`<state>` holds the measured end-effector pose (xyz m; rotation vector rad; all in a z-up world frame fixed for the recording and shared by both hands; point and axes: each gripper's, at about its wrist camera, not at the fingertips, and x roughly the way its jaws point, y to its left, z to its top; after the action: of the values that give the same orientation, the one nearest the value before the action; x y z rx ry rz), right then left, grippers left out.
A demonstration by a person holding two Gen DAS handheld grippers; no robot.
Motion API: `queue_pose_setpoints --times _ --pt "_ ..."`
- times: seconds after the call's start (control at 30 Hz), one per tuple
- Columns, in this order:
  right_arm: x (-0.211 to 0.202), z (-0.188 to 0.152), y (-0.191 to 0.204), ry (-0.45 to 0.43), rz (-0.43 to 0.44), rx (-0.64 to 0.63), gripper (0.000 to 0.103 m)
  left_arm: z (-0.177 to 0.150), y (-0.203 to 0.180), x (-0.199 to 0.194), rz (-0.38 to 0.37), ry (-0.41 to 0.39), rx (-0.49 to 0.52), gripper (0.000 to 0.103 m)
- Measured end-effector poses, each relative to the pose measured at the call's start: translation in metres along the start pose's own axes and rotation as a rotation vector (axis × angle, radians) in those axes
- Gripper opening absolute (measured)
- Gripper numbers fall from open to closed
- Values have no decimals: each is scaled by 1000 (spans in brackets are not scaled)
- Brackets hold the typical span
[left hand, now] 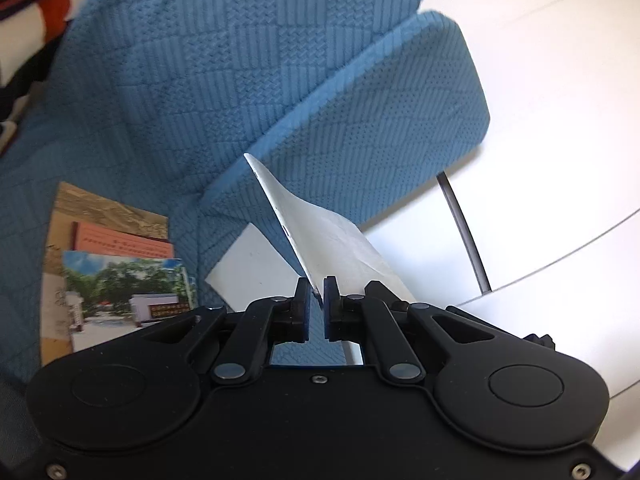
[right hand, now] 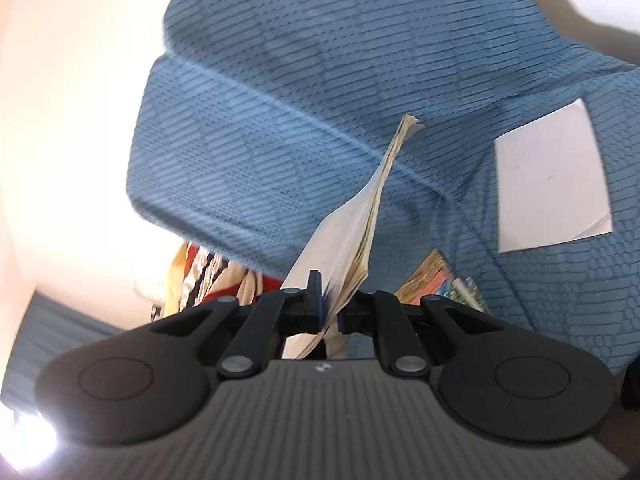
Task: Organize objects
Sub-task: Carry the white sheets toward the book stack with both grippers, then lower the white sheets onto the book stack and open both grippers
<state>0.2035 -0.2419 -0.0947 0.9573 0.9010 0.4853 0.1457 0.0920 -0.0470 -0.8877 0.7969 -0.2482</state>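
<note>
The pale card [left hand: 336, 240] is thin, greyish-white and slightly bowed, pinched by its lower corner in the clenched left hand-held gripper [left hand: 316, 304] and rising ahead of it. The right hand-held gripper [right hand: 330, 308] is clamped on a thin sheaf of papers [right hand: 356, 236] with white faces and yellowed edges, which fans up ahead of its jaws. Behind both lies a blue textured sofa [left hand: 240, 60]. A white sheet [left hand: 256, 264] rests on the seat just beyond the left hand-held gripper, with a stack of picture postcards [left hand: 116, 272] to its left.
</note>
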Motion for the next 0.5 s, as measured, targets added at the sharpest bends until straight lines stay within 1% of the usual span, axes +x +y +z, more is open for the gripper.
queue_pose_setpoints --times 0.17,0.33,0.43,0.5 --pt "11 -7 11 75 14 -54 10 -15 11 -21 29 -64 -43 5" --pt "26 -14 9 169 22 -94 10 -33 22 -32 79 -119 -90 5" --pt "35 -19 7 216 15 -114 11 -40 33 -30 112 -125 -119 5" --pt "41 -22 6 237 3 -140 11 -44 43 -28 130 -121 -119 5"
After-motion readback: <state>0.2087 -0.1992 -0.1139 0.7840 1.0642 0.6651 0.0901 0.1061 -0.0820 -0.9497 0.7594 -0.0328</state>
